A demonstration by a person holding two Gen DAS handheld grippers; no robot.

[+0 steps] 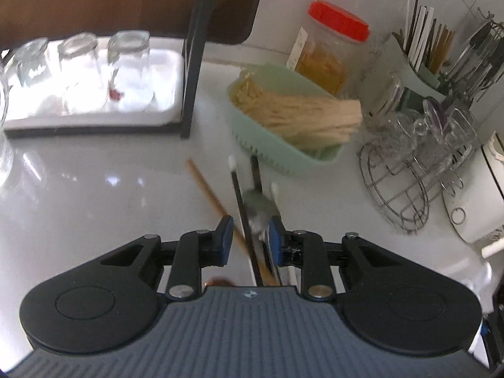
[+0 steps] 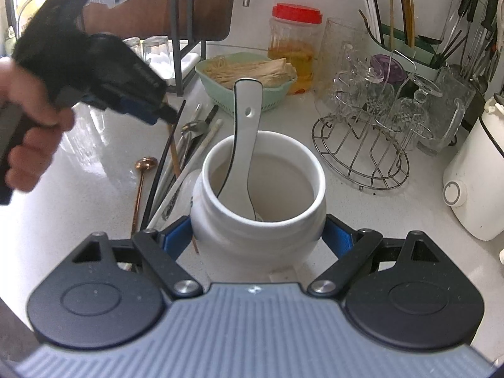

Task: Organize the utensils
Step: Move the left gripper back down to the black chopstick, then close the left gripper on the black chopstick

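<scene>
Left gripper (image 1: 249, 236): spread partway, over the utensil pile (image 2: 179, 157); nothing clamped between the pads as far as visible. Motion blur around the tips, so contact with the sticks underneath not resolvable.
Right gripper (image 2: 256, 239): clenched on the white jar (image 2: 258, 201), blue pads against both sides of the belly. Jar upright on the counter (image 1: 94, 189), mouth up.
In jar: one white ceramic spoon (image 2: 247, 119), handle leaning toward the far rim.
Loose utensils: on the counter just left of the jar, near side of the green basket (image 1: 283, 145). Black chopstick (image 2: 163, 163), brown chopstick (image 1: 208, 189), white chopsticks, metal spoon (image 1: 260, 208), copper spoon (image 2: 141, 182) off to the left edge of the pile.
Long axis: pile runs roughly from the basket toward the camera side, near-parallel to the left gripper's fingers, slightly fanned. In left wrist view the sticks pass between and under the pads.
Key relation: pile directly below and ahead of the left gripper; jar to its right. Left is the nearer one, right busy steadying the jar.
Next move (judgement): closing across the sticks at mid-length, then lift and swing right to the jar mouth.
Risk (judgement): fanned sticks, more than one likely caught per grab; metal spoon overlaps the black stick.
Progress (judgement): early, one item in, most still out.
</scene>
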